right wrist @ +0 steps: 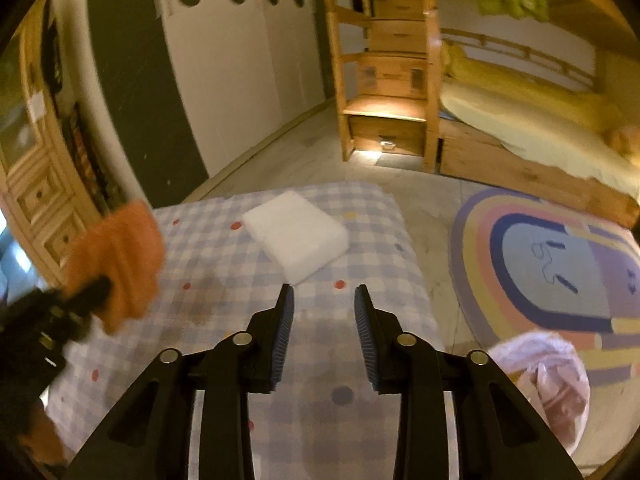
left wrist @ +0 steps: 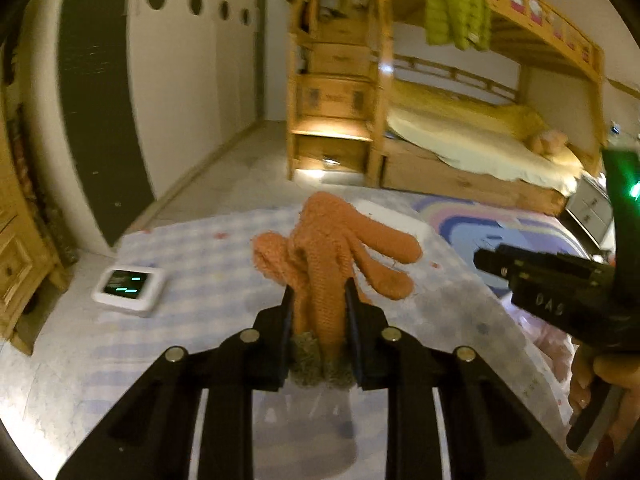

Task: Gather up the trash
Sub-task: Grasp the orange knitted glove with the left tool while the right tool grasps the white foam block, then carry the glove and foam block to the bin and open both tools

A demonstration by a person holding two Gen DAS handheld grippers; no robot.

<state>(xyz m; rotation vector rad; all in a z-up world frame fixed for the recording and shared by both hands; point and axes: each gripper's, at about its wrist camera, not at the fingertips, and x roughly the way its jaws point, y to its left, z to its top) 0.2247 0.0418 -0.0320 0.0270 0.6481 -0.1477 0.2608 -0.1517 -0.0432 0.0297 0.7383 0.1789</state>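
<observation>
An orange knitted glove (left wrist: 328, 248) with a grey fuzzy cuff hangs above the checked tablecloth (left wrist: 192, 256). My left gripper (left wrist: 318, 294) is shut on it near the cuff, with the glove's fingers pointing away. The right wrist view shows the same glove (right wrist: 120, 256) at the left, blurred, with the left gripper (right wrist: 80, 300) behind it. My right gripper (right wrist: 324, 296) stands open over the tablecloth (right wrist: 224, 280) with nothing between its fingers. A white foam block (right wrist: 296, 234) lies on the cloth just beyond its tips. In the left wrist view the right gripper (left wrist: 492, 264) sits at the right edge.
A small white device with a green display (left wrist: 128, 286) lies on the table's left side. A pink plastic bag (right wrist: 552, 380) sits below the table's right edge, on a rainbow rug (right wrist: 552, 264). A wooden bunk bed (left wrist: 460, 128) and white wardrobe stand behind.
</observation>
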